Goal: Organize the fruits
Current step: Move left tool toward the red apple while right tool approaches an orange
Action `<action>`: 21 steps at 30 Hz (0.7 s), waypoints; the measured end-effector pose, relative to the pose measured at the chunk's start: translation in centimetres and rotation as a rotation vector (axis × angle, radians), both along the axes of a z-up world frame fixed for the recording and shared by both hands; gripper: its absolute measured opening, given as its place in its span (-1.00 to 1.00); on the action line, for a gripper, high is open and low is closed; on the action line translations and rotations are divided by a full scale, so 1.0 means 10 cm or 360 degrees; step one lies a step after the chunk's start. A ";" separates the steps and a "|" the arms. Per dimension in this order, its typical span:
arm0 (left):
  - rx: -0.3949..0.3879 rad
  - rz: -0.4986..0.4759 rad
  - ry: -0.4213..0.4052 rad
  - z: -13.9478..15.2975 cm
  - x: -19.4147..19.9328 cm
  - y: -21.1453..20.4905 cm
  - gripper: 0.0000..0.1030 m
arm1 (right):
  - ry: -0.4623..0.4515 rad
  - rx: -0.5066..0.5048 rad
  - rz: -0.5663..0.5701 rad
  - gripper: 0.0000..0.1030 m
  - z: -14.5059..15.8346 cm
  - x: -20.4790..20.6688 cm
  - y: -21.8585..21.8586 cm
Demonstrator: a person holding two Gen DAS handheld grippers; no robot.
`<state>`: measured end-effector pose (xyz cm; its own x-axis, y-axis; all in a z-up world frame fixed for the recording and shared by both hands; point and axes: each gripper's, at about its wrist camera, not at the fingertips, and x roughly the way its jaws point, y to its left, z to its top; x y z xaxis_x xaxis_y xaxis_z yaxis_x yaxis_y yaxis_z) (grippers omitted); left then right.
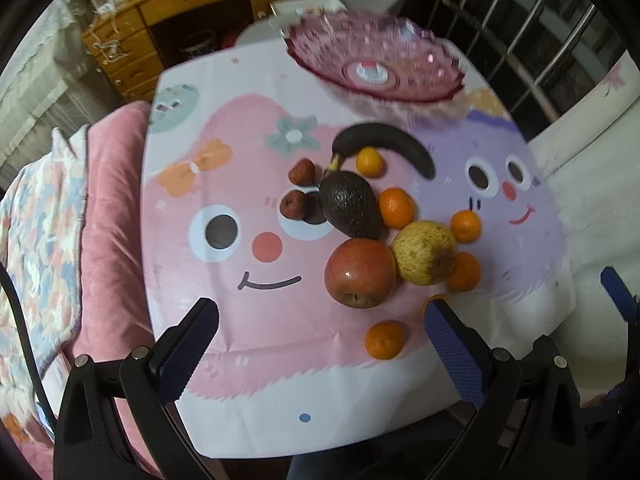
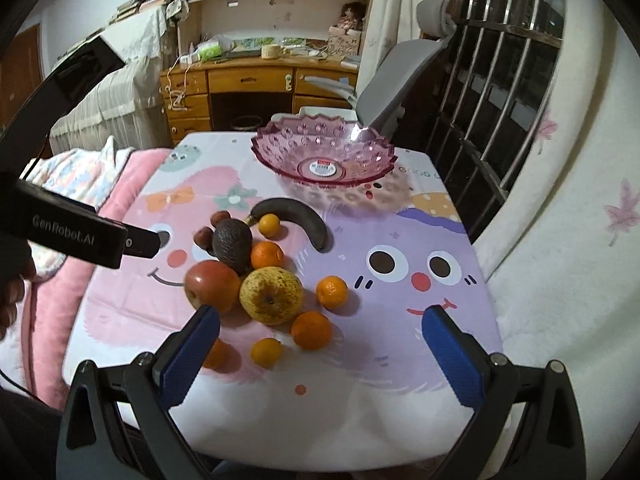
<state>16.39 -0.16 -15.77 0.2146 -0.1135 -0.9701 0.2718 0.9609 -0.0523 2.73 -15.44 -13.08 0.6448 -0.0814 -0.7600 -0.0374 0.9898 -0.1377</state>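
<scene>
A pile of fruit lies mid-table: a red apple [image 1: 360, 273] [image 2: 211, 286], a yellow spotted pear [image 1: 425, 252] [image 2: 272, 295], a dark avocado [image 1: 350, 204] [image 2: 232, 245], a blackened banana [image 1: 386, 140] [image 2: 294, 216], two lychees [image 1: 302, 171] and several small oranges [image 1: 385, 340] [image 2: 311, 330]. An empty pink glass bowl [image 1: 376, 60] [image 2: 324, 152] stands at the far side. My left gripper [image 1: 320, 316] hovers open over the near edge, short of the apple. My right gripper [image 2: 320, 320] is open above the oranges, nothing held.
The cartoon tablecloth [image 2: 400, 272] covers the table. A pink cushion and quilt [image 1: 104, 208] lie left of it. A grey chair [image 2: 384, 80], wooden desk [image 2: 248, 80] and barred window [image 2: 500, 80] stand behind. The left device and a hand [image 2: 72, 232] show at left.
</scene>
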 end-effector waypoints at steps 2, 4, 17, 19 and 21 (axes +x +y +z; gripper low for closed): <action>0.0029 -0.0018 0.0050 -0.13 0.08 -0.05 0.98 | 0.0040 -0.0019 0.0023 0.97 -0.13 0.08 -0.01; 0.0033 -0.0027 0.0100 -0.25 0.17 -0.10 0.98 | 0.0090 -0.0022 0.0037 0.97 -0.26 0.16 -0.03; -0.0014 -0.0013 0.0397 -0.92 0.45 -0.28 0.98 | 0.0445 0.0146 0.0167 0.60 -0.88 0.51 -0.21; -0.0074 0.0020 0.0434 -0.99 0.46 -0.24 0.98 | 0.0498 0.0170 0.0189 0.56 -0.95 0.55 -0.23; -0.0136 0.0039 0.0449 -1.04 0.46 -0.20 0.98 | 0.0532 0.0190 0.0203 0.45 -1.00 0.56 -0.25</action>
